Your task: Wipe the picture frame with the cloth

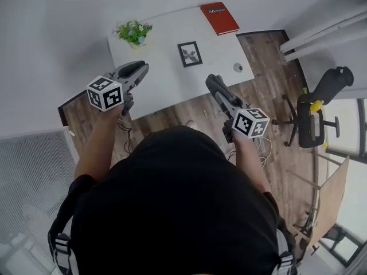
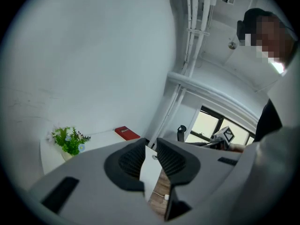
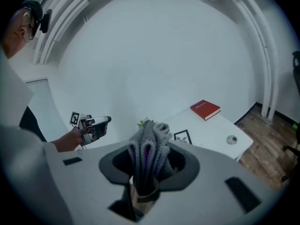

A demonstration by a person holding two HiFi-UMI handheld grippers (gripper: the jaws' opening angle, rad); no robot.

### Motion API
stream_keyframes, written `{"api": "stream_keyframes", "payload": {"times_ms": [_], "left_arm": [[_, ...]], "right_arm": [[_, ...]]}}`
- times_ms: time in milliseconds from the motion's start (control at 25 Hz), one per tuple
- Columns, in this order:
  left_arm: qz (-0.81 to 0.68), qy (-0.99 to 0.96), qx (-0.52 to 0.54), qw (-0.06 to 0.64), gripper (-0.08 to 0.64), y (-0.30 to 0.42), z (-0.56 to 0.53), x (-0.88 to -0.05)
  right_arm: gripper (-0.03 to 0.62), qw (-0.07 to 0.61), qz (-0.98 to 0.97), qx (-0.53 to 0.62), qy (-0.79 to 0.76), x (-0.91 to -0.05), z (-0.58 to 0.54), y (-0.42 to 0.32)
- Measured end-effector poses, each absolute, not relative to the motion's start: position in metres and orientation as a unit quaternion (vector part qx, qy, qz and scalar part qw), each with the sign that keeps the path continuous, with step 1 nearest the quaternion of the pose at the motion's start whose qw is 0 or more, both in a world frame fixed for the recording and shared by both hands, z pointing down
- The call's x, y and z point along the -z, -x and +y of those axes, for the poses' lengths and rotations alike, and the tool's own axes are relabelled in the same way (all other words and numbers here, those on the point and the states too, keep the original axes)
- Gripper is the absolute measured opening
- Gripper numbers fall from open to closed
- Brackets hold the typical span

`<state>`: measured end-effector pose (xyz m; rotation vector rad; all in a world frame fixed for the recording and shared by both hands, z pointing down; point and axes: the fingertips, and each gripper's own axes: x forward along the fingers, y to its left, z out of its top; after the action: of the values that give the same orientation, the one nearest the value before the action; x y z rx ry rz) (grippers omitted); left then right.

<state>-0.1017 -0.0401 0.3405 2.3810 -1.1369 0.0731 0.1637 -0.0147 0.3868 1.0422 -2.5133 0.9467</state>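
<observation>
we judge that the wiping has not begun. the left gripper (image 1: 136, 69) hangs over the near left edge of the white table (image 1: 166, 85). its jaws are drawn narrow, with a slim gap and nothing in it; through that gap its own view shows only a strip of the table and the floor beyond. the picture frame (image 1: 190, 54) sits near the middle of the table, and neither tool touches it. the right gripper (image 1: 213, 83) is held just off the table's near right edge, above the floor. its jaws are clamped on the folded grey cloth (image 3: 149, 146), which stands up past their tips. so the cloth is in hand, and everything else is left: bring it over the table to the frame, perhaps steady the frame with the empty left gripper, and rub its face and edges.

some things stay unclear. in the right gripper view the cloth covers most of the plant (image 1: 133, 32) at the table's far left corner, and the gripper's own body cuts off the frame's near edge. we cannot tell whether the frame lies flat on the table or leans on a stand, and its picture is too small to read. in the head view the cloth does not show at all. the small round thing (image 1: 238, 67) by the table's right edge is too small to name. the person's body hides the floor on the near side of the table.
</observation>
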Motion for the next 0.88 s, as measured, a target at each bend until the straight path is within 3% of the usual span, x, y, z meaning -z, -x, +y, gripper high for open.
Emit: {"api": "stream_keyframes", "payload": {"times_ms": [880], "left_arm": [[-0.518, -0.811, -0.038, 0.269, 0.075, 0.055, -0.055, -0.355]], "right_arm": [[0.106, 0.178, -0.902, -0.305, -0.248, -0.420, -0.120, -0.201]]}}
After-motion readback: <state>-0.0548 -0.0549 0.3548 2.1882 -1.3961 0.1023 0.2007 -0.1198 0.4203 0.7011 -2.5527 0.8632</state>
